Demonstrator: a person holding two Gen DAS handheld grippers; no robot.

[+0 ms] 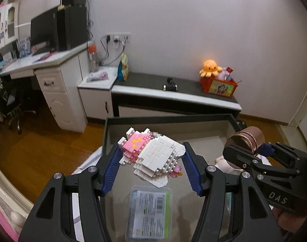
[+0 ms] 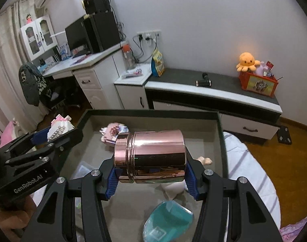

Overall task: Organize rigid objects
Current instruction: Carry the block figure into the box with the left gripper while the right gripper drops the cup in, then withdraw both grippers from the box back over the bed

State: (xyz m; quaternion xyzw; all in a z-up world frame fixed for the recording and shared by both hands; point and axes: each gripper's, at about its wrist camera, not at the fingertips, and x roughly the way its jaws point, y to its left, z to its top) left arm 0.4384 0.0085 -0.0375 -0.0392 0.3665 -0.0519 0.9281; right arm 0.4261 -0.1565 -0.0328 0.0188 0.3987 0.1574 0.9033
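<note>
**Two Toys Up in the Air**

My left claw (image 1: 153, 165) is squeezing a toy made of little bricks (image 1: 153, 157), pink and white. It sits in the middle of the left picture, held by its two sides between the blue pads (image 1: 113, 167). My right claw (image 2: 150, 177) is clenched on a shiny pink-gold tin (image 2: 150, 157). The tin lies on its side, in the middle of the right picture, with a pad on each end.

Both things hang over the grey tray (image 2: 153, 114) with the dark rim. I think I am carrying them to a new spot, but I cannot tell where that spot is.

To do this well, I should keep both squeezes firm and move slow. The tin is smooth and round, so it could slip or roll out. The brick toy could lose bits if I bump it. My two claws are close side by side, so I must not knock them together.

Down in the tray, low in the left picture, lies a clear box with a label (image 1: 148, 213). Low in the right picture lies a blue-green thing (image 2: 169, 217). Near the tray's far side lies another small brick toy (image 2: 113, 134). I should not drop my things on those.

Far back, at the upper right, an orange octopus toy (image 2: 247, 61) sits on a red box (image 2: 258, 83) on a low cabinet (image 2: 193, 76).
</note>
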